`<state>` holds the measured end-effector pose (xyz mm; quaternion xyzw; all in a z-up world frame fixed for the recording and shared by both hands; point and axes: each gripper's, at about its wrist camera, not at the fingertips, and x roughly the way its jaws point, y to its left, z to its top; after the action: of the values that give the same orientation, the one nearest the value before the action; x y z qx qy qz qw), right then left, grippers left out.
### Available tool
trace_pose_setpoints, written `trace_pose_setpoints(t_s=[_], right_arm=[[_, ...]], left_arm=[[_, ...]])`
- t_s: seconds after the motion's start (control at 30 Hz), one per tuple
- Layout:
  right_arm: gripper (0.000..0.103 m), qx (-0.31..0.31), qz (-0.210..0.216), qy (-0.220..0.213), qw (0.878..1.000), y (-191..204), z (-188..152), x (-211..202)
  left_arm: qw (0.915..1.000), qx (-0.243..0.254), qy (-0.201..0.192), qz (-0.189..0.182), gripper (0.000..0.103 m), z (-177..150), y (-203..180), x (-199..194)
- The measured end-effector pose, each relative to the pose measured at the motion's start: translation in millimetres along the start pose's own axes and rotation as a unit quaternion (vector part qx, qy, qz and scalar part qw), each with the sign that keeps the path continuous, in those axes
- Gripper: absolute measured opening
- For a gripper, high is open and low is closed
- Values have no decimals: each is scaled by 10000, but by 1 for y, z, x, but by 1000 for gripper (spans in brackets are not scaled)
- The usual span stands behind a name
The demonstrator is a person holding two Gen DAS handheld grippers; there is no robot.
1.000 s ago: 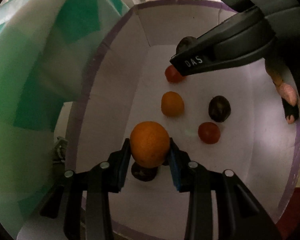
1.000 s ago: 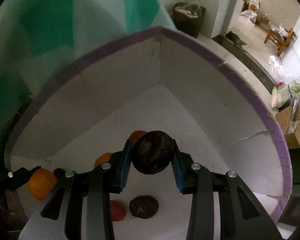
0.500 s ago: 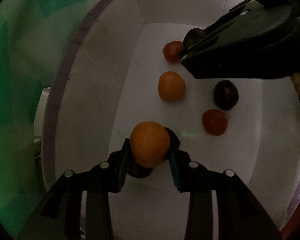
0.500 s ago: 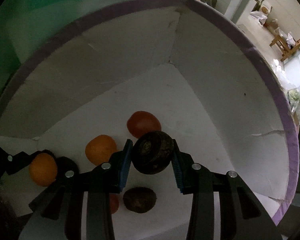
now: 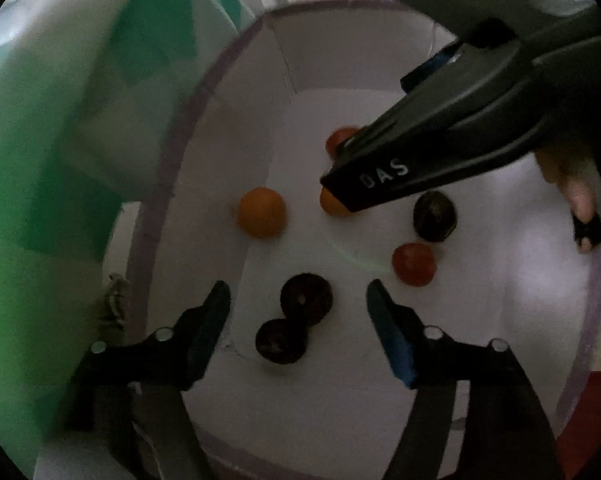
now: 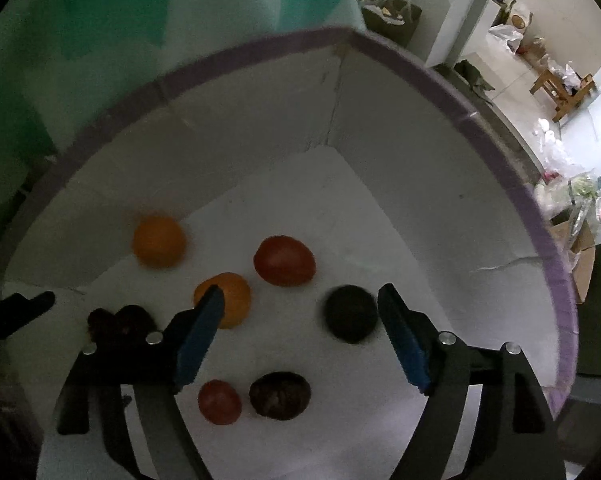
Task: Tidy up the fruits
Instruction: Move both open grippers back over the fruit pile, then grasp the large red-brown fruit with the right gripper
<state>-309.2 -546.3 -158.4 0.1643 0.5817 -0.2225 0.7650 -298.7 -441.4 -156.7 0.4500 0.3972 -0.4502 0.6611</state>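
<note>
Both fruits dropped into the box, my jaws spread and empty.

The orange (image 5: pixel 261 212) I carried in my left gripper (image 5: pixel 298 308) now lies on the white floor of the box (image 6: pixel 440 76), near its left wall, and the dark fruit (image 6: pixel 351 314) from my right gripper (image 6: pixel 300 312) sits just inside that gripper's right finger, touching neither pad. Both pairs of jaws have just been opening, and nothing is held between them. Around these lie a second orange (image 6: pixel 228 298), two red fruits (image 6: pixel 284 266) (image 6: pixel 219 402) and three more dark ones, two of them touching under my left gripper. I judge this the release step, done. Next I must lift both grippers straight up, clear of the box walls, without nudging anything, then look for any fruit left outside.
</note>
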Motion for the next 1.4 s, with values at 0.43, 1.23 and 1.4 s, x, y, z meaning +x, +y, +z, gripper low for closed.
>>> trace_pose_setpoints(t_s=[0.43,1.23,1.4], right_arm=[[87,63,212,-2456,9691,21,28,-175],[87,-3104,2524,-2370,8853,506,82,-197],[87,-3397,2405,-2731,8673,574,107,-203]], left_arm=[[9545,-373,-2855,779,100,-65,51,-177],[5836,-7551,-2310,1897,101,-482,453,-251],[5872,-7453,-2290,2175,101,-479,444,-257]])
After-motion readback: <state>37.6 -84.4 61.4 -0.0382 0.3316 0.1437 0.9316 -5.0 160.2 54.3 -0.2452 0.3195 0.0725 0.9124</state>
